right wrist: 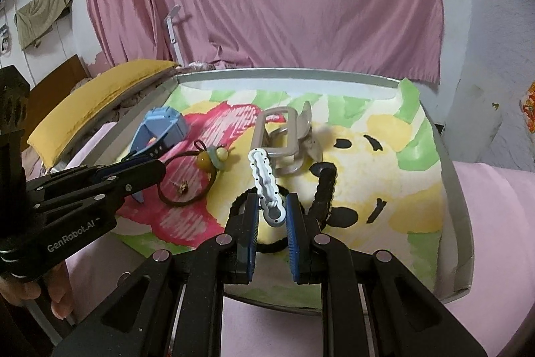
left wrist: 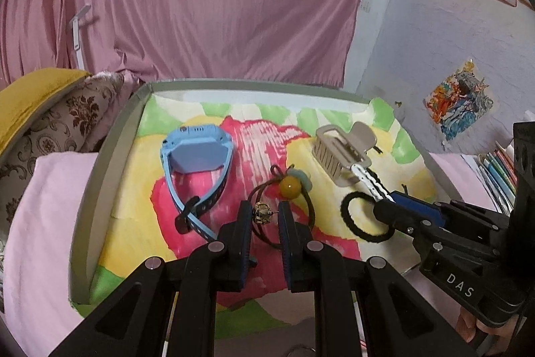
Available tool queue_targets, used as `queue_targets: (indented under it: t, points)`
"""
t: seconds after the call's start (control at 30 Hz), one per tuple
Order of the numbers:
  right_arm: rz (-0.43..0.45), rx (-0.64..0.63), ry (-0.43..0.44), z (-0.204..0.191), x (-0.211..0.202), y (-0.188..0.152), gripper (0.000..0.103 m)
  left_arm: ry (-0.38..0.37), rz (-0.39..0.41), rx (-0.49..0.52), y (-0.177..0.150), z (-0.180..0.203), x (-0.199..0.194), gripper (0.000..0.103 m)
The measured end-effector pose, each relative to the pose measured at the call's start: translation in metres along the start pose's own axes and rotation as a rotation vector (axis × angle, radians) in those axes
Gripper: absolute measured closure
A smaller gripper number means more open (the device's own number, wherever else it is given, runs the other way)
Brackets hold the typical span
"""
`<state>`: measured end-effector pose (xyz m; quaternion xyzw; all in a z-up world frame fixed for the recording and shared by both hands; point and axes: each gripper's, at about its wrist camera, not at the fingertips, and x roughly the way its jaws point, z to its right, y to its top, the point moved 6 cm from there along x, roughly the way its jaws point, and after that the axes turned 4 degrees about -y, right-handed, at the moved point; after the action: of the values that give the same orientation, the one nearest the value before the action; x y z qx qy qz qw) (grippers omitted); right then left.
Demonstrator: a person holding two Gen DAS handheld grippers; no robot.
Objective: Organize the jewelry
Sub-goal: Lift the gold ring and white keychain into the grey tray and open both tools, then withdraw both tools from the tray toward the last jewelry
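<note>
Left wrist | one watch (left wrist: 197, 156) | one claw clip (left wrist: 344, 153) | two hair ties (left wrist: 367, 218)

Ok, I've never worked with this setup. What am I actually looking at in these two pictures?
There is no robot. A person holds a black two-finger gripper in each hand, and each gripper has its own camera looking along its fingers. One picture is from the left gripper, the other from the right gripper.

On the grey-rimmed tray lie a blue plastic smartwatch, a beige claw hair clip, a brown hair tie with a yellow bead and a black elastic hair band.

The right gripper pinches a white wavy hair clip. A small gold ornament shows between the left fingers, but I cannot tell whether it is gripped.
</note>
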<state>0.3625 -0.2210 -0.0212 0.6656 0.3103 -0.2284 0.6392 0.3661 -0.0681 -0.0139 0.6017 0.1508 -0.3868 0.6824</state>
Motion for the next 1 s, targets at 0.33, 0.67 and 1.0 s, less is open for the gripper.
queue_targets:
  t: [0.33,0.67,1.0]
  points:
    - [0.005,0.031,0.002,0.003,0.0,-0.001,0.08,-0.034,0.023,-0.04,0.0,-0.005,-0.004,0.067]
    - [0.163,0.077,0.025,0.007,-0.048,-0.001,0.037,-0.055,0.233,-0.04,0.007,-0.005,-0.053,0.026]
    - [0.428,0.073,0.032,0.003,-0.131,-0.01,0.005,-0.029,0.455,-0.009,-0.005,-0.005,-0.131,0.0]
